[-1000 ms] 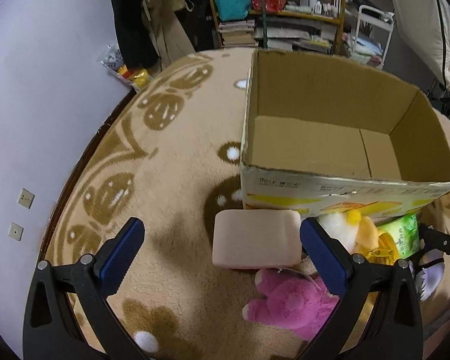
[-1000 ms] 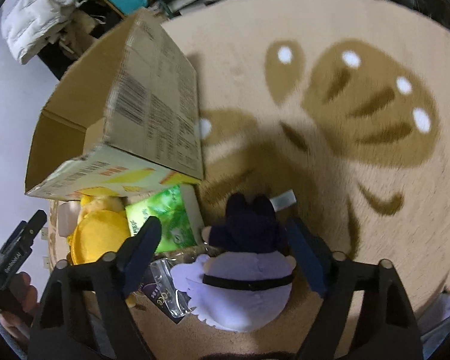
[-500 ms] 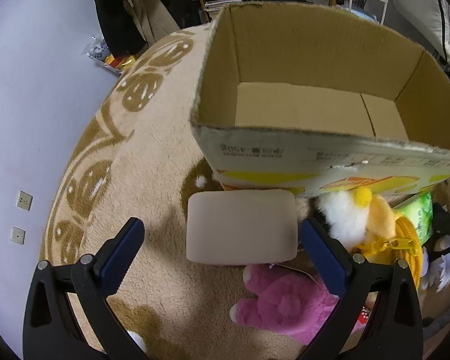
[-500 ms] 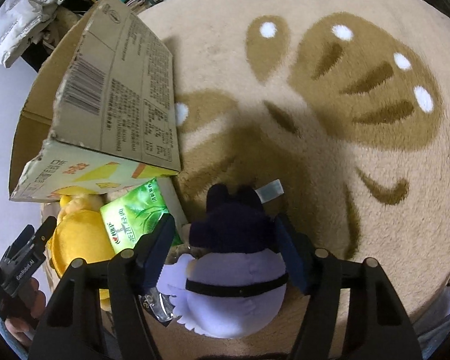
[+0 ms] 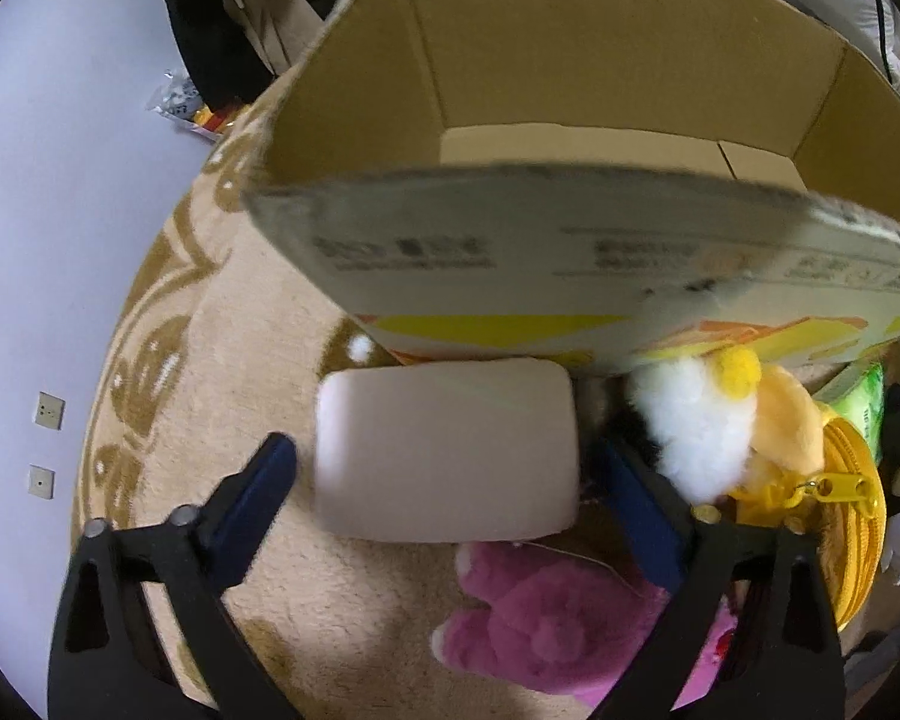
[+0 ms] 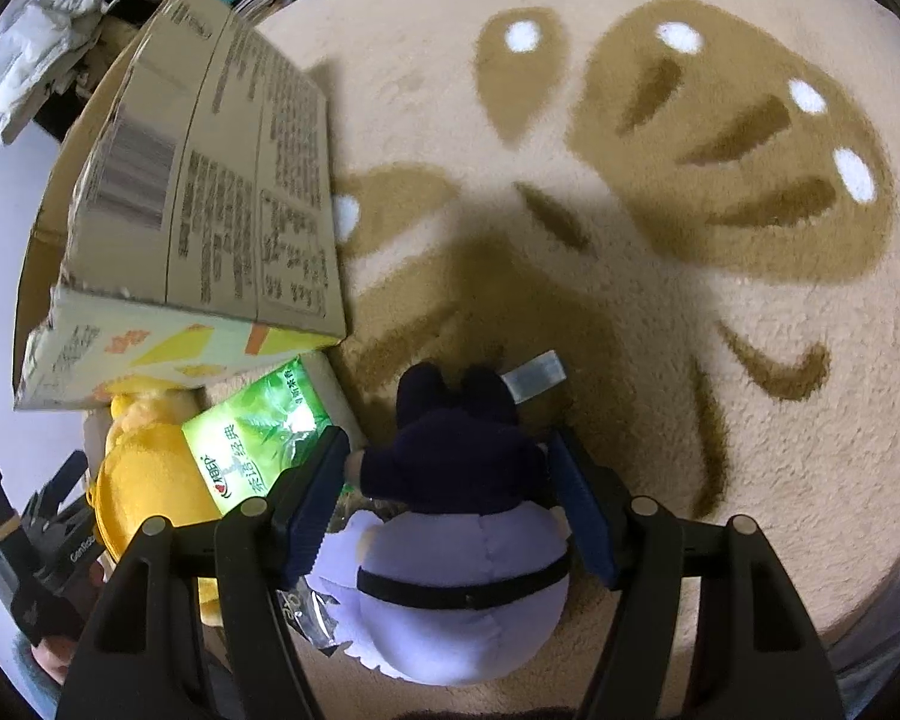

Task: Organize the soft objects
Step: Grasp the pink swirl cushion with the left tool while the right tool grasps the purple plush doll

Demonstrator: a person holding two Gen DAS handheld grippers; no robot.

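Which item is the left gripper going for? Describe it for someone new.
Find the big open cardboard box on the beige rug. At its near wall lies a pale pink block: smooth and rectangular, unlike the furry magenta plush beside it.

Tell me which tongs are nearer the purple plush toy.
Right. The right tongs straddle the purple plush toy, blue pads at its sides. The left tongs sit apart, bracketing the pink foam block.

Pale pink cushion (image 5: 447, 450), beige-and-brown patterned rug (image 6: 660, 240).
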